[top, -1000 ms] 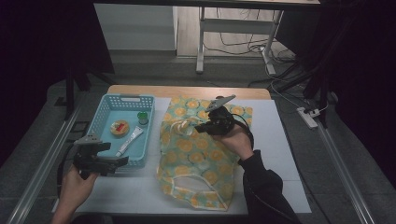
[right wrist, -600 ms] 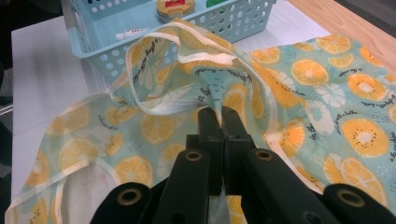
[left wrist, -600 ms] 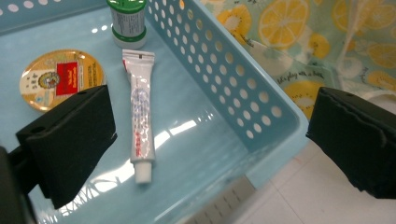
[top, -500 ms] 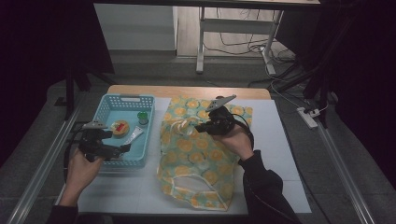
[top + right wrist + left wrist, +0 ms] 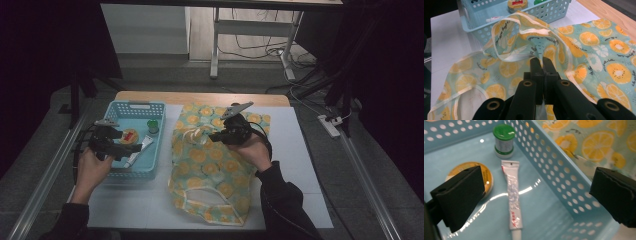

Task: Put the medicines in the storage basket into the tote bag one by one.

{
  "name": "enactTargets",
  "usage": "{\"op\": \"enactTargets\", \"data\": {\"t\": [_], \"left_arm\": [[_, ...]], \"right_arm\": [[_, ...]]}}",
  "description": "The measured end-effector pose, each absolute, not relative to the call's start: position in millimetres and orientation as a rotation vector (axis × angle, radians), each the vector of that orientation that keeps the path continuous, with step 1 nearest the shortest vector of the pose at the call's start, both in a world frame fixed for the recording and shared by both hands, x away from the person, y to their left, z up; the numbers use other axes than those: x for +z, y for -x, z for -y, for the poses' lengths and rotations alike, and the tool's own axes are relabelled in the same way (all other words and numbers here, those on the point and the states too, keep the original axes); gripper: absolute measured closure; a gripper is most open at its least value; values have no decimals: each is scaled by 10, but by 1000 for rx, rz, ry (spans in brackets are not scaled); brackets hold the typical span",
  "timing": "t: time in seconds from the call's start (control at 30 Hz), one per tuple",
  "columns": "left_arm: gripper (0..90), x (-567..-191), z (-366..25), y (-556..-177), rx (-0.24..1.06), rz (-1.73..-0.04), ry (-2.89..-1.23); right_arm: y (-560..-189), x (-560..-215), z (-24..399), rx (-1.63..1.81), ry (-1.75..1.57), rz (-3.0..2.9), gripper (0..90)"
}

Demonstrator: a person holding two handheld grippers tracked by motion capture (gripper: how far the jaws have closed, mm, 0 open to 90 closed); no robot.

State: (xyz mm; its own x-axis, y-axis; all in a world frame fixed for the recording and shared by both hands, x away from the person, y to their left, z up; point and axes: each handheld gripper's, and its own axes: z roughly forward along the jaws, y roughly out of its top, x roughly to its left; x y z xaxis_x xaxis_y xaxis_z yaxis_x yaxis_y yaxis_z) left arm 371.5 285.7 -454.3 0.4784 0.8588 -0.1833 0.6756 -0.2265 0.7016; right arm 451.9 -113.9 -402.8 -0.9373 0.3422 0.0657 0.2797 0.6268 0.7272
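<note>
Lemon-print bag [image 5: 212,165] lies flat on the bench [image 5: 300,165], just right of the blue basket [image 5: 131,107]. Right tongs [image 5: 543,62] are pressed together, pinching a raised fold of the bag near its upper edge. Left tongs [image 5: 536,195] stand spread above the basket interior, over a tube [image 5: 512,202]. Beside the tube: a round tin [image 5: 487,173] and a green-capped jar [image 5: 504,140].

Dim room, grey floor [image 5: 350,165], white table legs [image 5: 215,45] behind, cables [image 5: 255,47], a power strip [image 5: 331,125] at right.
</note>
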Motion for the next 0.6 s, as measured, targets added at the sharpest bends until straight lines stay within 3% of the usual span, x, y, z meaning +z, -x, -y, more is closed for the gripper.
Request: {"op": "enactTargets", "data": {"t": [0.6], "left_arm": [[0,-4711,-2961,-4195,355,-1423,-2008]], "right_arm": [[-4508,-4035,1124,1210,-519,-2765,897]]}}
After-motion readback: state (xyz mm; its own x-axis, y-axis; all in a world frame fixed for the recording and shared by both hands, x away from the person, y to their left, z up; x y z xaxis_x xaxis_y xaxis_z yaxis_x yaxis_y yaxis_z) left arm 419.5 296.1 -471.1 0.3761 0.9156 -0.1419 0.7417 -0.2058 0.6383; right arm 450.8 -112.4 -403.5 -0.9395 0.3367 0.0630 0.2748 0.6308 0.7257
